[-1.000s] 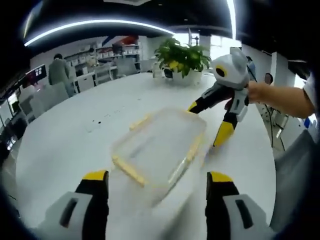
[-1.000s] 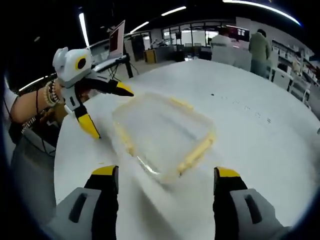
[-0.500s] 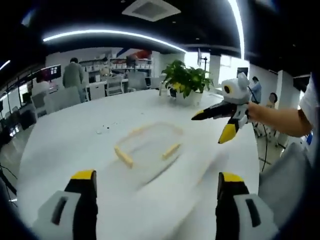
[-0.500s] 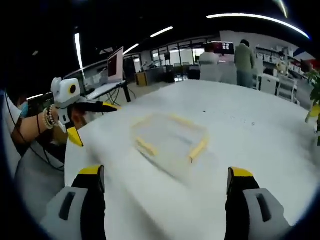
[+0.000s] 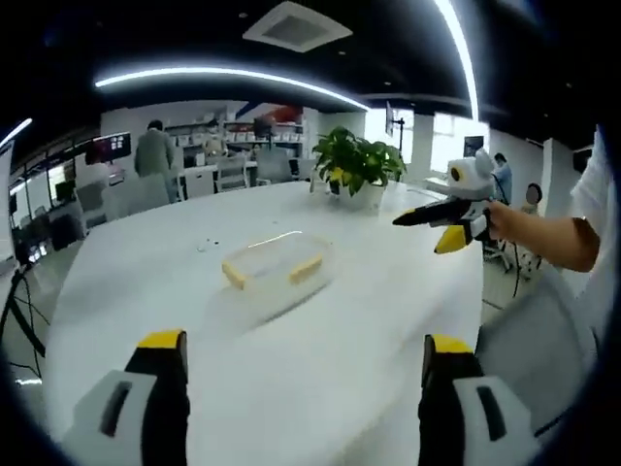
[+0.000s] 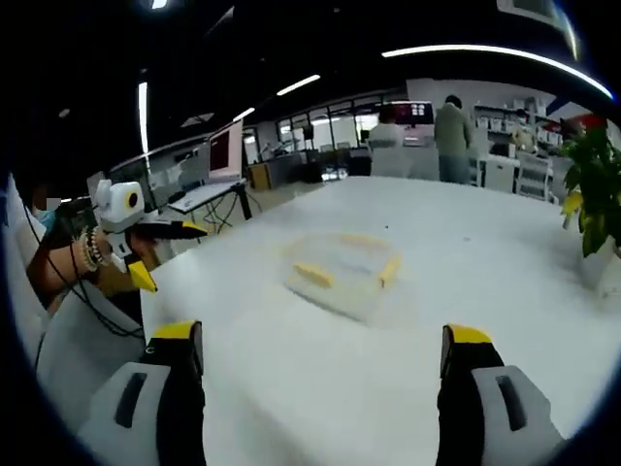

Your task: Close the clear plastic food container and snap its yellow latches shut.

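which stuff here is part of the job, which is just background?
Job:
- clear container with yellow latches
- left tool, open
- right tool, open

Background:
- potted plant
- white table
- monitor
- person standing at the back

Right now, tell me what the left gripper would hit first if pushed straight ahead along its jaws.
Probably the clear plastic food container with yellow latches on the white round table; it lies ahead of the open left gripper, slightly left of centre.
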### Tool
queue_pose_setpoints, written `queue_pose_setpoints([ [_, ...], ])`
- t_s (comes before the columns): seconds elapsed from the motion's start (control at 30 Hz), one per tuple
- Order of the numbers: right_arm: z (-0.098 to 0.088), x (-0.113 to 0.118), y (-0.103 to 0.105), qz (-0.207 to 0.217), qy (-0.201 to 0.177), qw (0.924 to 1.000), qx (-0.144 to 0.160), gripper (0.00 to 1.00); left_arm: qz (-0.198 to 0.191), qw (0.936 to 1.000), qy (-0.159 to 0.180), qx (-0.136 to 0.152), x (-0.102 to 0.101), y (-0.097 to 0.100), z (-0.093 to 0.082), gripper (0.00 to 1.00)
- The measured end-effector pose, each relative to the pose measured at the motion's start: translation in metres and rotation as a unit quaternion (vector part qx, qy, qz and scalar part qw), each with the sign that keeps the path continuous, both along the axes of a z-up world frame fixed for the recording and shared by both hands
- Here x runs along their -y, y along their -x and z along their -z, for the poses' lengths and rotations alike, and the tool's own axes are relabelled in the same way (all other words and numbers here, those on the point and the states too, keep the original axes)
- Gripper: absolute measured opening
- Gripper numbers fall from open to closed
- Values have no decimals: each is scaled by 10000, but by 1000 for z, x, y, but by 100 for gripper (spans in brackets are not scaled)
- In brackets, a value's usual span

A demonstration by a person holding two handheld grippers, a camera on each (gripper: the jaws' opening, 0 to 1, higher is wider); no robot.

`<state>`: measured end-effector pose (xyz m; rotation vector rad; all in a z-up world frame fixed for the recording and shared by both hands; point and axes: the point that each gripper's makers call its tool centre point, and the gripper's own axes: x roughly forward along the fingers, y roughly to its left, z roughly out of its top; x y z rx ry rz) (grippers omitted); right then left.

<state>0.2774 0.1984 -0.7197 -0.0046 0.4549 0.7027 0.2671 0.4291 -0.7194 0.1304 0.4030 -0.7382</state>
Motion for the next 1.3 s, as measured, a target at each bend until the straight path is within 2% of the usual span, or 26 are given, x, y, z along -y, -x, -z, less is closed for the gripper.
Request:
queue_pose_setpoints([
  [0.1, 0, 1, 16, -10, 28, 10000, 55, 100, -39, 10000, -17, -3, -3, 16, 1, 99],
  [0.17, -2, 2, 23, 40, -30, 9999, 111, 100, -39, 9999, -144, 10, -6, 27, 4, 99],
  [0.33, -1, 5, 45, 214, -239, 9993, 172, 100, 36, 9997, -158, -171, -12, 56, 7, 98],
  [0.4, 2, 7, 53, 244, -261, 9993, 125, 100, 107, 9995, -296, -82, -15, 62, 3, 98],
  [0.53, 8, 6, 67, 305, -312, 9990, 78, 100, 24, 9996, -280, 77, -23, 67, -10, 97],
  [0.67, 14, 2, 82, 327, -354, 9988, 32, 100, -83, 9991, -416, 86, -39, 78, -7, 93],
  [0.73, 15, 1, 87, 380, -439, 9983, 37, 100, -344, 9983, -451, 106, -54, 81, -3, 92],
  [0.83, 18, -5, 95, 372, -592, 9976, 19, 100, -687, 9975, 4, 176, -67, 87, -4, 92],
  [0.93, 21, -9, 98, 391, -588, 9975, 3, 100, -1003, 9942, 242, 290, -80, 90, 1, 91],
  [1.03, 13, -7, 99, 458, -693, 9965, 131, 100, -1252, 9905, 555, 101, -84, 94, 11, 90],
  [1.07, 10, -5, 98, 531, -726, 9957, 217, 100, -1255, 9904, 578, 78, -84, 95, 12, 89],
  [1.17, 4, 18, 89, 1169, -606, 9899, 529, 100, -1259, 9894, 723, 87, -81, 95, 10, 86],
  [1.27, -10, 31, 89, 1546, -887, 9808, 790, 100, -1143, 9901, 786, 221, -77, 91, 4, 87],
  [1.3, -10, 31, 91, 1542, -937, 9805, 774, 100, -1065, 9914, 742, 196, -75, 90, 5, 87],
])
